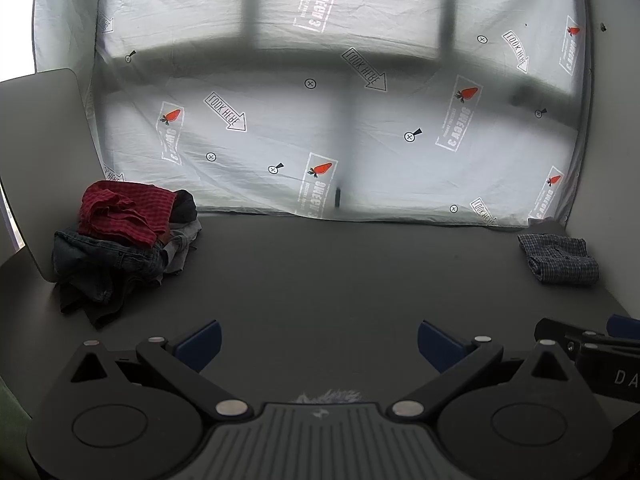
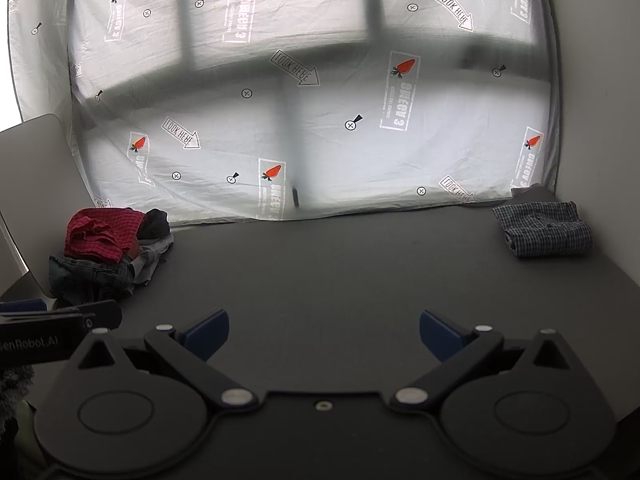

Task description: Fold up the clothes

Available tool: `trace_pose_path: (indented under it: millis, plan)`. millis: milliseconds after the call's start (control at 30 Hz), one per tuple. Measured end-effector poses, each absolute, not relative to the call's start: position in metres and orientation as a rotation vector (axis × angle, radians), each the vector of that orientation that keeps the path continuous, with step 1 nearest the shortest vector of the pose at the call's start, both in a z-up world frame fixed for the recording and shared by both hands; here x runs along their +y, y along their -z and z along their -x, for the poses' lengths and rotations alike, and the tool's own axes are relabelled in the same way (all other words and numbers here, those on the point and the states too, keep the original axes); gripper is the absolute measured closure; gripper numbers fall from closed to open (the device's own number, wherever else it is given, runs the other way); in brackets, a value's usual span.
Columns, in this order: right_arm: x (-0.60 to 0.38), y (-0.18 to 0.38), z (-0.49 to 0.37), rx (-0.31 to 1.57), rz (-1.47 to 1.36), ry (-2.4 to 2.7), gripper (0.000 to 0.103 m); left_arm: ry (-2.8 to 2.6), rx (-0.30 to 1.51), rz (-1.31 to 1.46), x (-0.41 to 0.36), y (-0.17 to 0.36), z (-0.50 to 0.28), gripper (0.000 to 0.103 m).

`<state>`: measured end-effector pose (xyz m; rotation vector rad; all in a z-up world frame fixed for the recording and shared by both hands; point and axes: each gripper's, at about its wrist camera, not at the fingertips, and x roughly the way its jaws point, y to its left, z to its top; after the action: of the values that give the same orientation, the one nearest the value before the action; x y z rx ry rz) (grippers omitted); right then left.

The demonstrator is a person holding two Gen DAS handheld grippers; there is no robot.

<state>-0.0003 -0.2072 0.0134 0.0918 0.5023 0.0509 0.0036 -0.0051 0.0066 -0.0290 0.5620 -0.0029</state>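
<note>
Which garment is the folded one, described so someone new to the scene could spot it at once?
Start at the dark table in front of the printed white sheet. Follow the table's back edge to its far right corner, by the wall: the blue-and-white checked shirt lies there alone. Unlike the heap of clothes at the far left, with its crumpled red checked cloth on top, it is one flat, compact bundle.

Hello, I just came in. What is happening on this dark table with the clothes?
A person holds two tools over a dark grey table for folding clothes. The left tool and the right tool are both wide open and hold nothing. An unfolded pile of clothes, with a red checked cloth on top of blue jeans, waits at the far left. One folded blue-and-white checked shirt lies at the far right.
</note>
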Motion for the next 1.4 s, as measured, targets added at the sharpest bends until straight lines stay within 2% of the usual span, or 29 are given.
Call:
trace_pose_path:
  millis: [1400]
  plan:
    - [-0.214, -0.007, -0.001, 0.509, -0.093, -0.041, 0.000, 0.006, 0.557, 0.035, -0.011, -0.003, -0.001, 0.000]
